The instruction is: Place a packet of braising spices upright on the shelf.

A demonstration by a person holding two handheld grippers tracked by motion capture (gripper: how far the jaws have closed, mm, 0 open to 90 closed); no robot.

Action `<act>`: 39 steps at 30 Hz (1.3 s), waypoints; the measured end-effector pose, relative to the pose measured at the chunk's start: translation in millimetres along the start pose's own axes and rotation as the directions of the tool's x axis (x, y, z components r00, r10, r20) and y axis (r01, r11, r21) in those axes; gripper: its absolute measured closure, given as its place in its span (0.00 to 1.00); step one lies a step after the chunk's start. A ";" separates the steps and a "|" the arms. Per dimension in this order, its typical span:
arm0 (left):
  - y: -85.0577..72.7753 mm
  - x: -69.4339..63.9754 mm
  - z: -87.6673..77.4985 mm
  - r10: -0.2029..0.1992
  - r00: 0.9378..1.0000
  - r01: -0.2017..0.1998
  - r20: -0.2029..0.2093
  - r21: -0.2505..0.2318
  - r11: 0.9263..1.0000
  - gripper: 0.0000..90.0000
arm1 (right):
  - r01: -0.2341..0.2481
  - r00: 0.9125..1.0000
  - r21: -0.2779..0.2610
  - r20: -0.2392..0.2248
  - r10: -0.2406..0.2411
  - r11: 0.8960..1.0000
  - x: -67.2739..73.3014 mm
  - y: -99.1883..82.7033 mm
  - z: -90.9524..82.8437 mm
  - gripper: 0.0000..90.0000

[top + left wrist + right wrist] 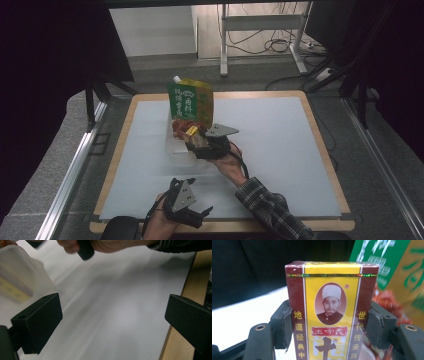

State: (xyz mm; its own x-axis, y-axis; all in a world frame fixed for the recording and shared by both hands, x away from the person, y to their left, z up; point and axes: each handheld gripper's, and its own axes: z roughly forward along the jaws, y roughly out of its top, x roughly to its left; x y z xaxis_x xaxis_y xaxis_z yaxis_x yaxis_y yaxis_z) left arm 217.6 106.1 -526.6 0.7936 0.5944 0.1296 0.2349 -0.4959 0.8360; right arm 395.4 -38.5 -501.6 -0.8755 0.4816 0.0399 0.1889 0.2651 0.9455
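Right gripper view has our right gripper [328, 323] clamped on the spice box [329, 307], poised over the clear bin [175, 142] beside the green pouch [192, 100]. We should lower it straight, then release. Our left gripper [112, 317] idles, jaws apart.

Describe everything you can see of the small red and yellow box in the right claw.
The box is a small upright carton, seemingly glossy printed cardboard: dark red side bands, a yellow centre panel with an oval portrait, Chinese characters and a glittery strip near the top. The right claw clamps its two narrow sides. In the high view it sits at the clear container, beside the green and yellow pouch.
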 end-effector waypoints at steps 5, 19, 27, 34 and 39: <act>0.0 -0.1 -0.2 -0.001 1.000 0.001 -0.002 -0.001 1.000 0.01 | -0.036 0.999 0.023 0.009 0.036 0.999 -2.4 -8.1 -0.9 0.36; -0.3 1.3 -0.9 -0.002 1.000 0.002 -0.007 -0.004 1.000 0.01 | -0.037 0.999 0.072 0.022 0.036 0.997 -3.2 -3.8 2.2 0.31; 0.0 1.2 -1.1 -0.002 1.000 0.002 -0.010 -0.008 1.000 0.01 | -0.027 1.000 0.091 0.004 0.027 0.995 -3.0 5.1 -2.1 0.16; 0.0 1.4 -1.1 -0.006 1.000 0.006 -0.013 -0.010 1.000 0.01 | -0.006 1.000 0.131 -0.001 0.006 0.991 -2.8 12.3 -10.2 0.09; 0.0 1.6 -1.4 -0.010 1.000 0.010 -0.017 -0.013 1.000 0.01 | -0.012 1.000 0.152 -0.013 0.014 0.988 -3.0 12.6 -16.5 0.07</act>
State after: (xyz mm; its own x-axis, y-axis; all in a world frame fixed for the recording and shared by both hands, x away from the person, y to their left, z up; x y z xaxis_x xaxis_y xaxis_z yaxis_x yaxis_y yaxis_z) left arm 218.1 108.0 -525.6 0.7817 0.6100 0.1297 0.2357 -0.4815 0.8441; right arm 393.1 -50.4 -484.5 -0.8784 0.4744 0.0571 0.2644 0.3829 0.8851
